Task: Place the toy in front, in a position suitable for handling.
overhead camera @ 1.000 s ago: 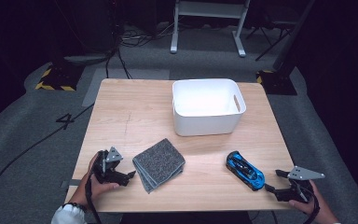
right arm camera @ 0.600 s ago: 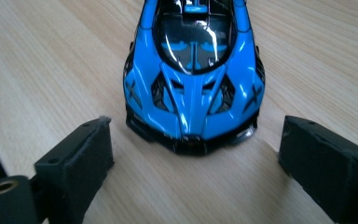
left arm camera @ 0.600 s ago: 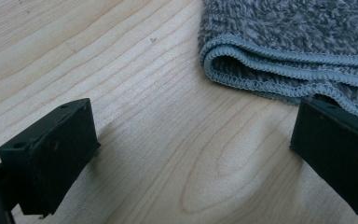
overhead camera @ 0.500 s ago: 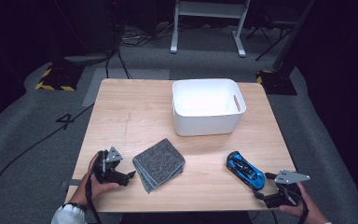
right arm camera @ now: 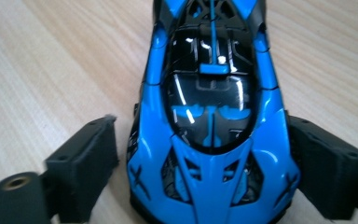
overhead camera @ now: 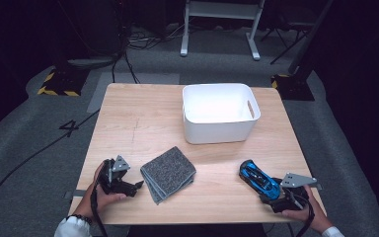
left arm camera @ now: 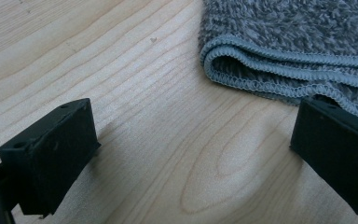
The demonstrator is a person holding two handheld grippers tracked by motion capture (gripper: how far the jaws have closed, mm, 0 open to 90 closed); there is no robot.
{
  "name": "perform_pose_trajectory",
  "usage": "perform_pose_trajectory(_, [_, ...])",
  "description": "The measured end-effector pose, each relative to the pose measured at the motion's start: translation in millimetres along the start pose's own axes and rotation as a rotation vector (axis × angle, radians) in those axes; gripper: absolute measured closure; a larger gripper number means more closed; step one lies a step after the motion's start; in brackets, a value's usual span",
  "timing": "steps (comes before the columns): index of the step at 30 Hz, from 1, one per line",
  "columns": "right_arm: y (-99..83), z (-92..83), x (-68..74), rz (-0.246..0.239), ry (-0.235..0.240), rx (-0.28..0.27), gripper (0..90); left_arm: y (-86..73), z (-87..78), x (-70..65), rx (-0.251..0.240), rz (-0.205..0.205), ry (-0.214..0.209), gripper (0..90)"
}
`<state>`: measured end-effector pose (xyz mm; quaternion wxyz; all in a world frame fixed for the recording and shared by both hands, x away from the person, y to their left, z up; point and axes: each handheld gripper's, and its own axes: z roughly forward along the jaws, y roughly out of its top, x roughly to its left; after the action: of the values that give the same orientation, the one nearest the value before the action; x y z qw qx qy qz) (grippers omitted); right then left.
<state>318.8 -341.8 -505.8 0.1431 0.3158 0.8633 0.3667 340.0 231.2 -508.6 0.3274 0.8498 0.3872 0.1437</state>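
Observation:
A blue and black toy car lies near the table's front right edge. My right gripper is open, its jaws straddling the car's near end with a small gap on the left side. A folded grey cloth lies at the front centre. My left gripper rests open on the wood just left of the cloth, its right jaw at the cloth's hemmed edge and nothing between the jaws.
A white plastic bin stands empty at the back right of the wooden table. Dark floor with cables and a metal stand surrounds the table.
My right gripper has moved left and forward, from off the table's right corner to around the car's near end. The left gripper, cloth and bin have stayed put.

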Motion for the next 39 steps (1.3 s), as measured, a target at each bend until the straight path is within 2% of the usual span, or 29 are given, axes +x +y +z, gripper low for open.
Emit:
perform_pose_trajectory(2, [1.5, 0.6, -2.3, 0.007, -0.008, -0.011, 24.3, 0.0, 0.0, -0.1, 0.000, -0.001, 0.000, 0.6])
perform_pose_trajectory(12, [10.6, 5.2, -6.9, -0.026, 0.031, 0.021, 25.2, 0.0, 0.0, 0.0, 0.000, -0.001, 0.000, 0.5])
perform_pose_trajectory(26, [21.4, 11.0, -8.9, -0.079, 0.085, 0.028, 25.4, 0.9, 0.4, 0.6, 0.002, 0.007, 0.000, 0.5])
perform_pose_trajectory(33, [34.7, 18.0, -4.9, -0.121, 0.108, 0.037, 25.4, 1.0, 0.4, 0.7, 0.002, 0.008, -0.001, 0.5])
perform_pose_trajectory(39, [47.3, 26.3, 0.1, -0.177, 0.140, 0.054, 25.4, 1.2, 0.8, 0.7, 0.002, 0.005, -0.005, 0.4])
